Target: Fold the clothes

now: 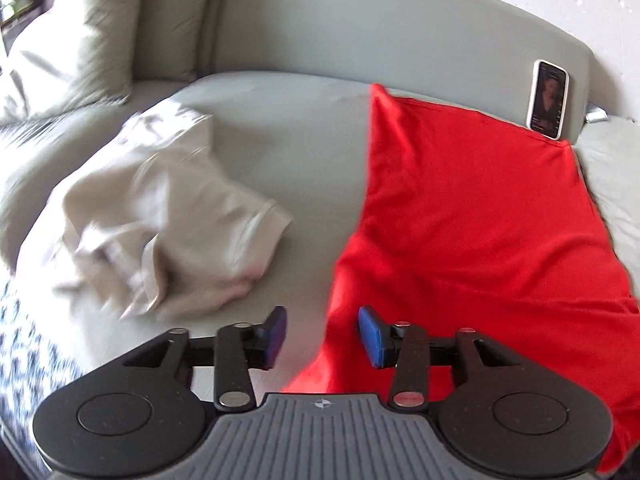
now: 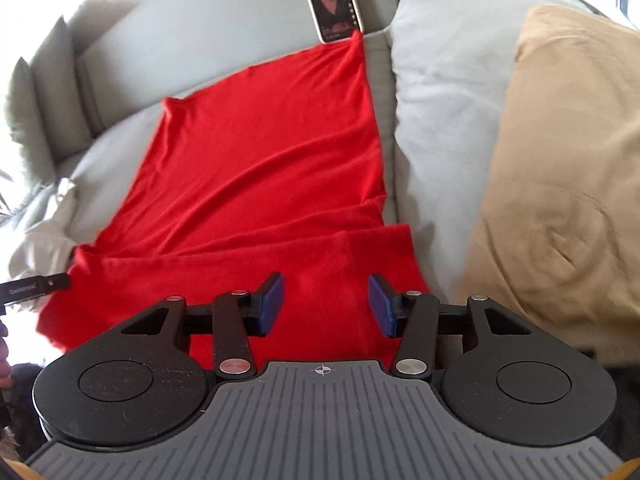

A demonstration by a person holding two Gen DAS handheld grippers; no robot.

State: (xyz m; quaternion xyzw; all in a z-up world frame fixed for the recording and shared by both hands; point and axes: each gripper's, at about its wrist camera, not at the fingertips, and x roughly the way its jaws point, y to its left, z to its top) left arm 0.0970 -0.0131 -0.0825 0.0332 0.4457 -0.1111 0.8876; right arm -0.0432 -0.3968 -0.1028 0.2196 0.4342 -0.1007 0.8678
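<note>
Garment: my red cloth [image 2: 256, 168] runs lengthwise away toward the phone [image 2: 333, 0].
Right claw [image 2: 326, 304]: spread, empty, over its near hem.
Left claw [image 1: 322, 334]: spread, empty, at the cloth's left edge.

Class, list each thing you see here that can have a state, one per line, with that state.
Red garment: spread flat, near end folded over.
Beige garment: crumpled, unfolded.
Phone: propped up, screen lit.
Left gripper: open, holding nothing.
Right gripper: open, over the red garment.
</note>
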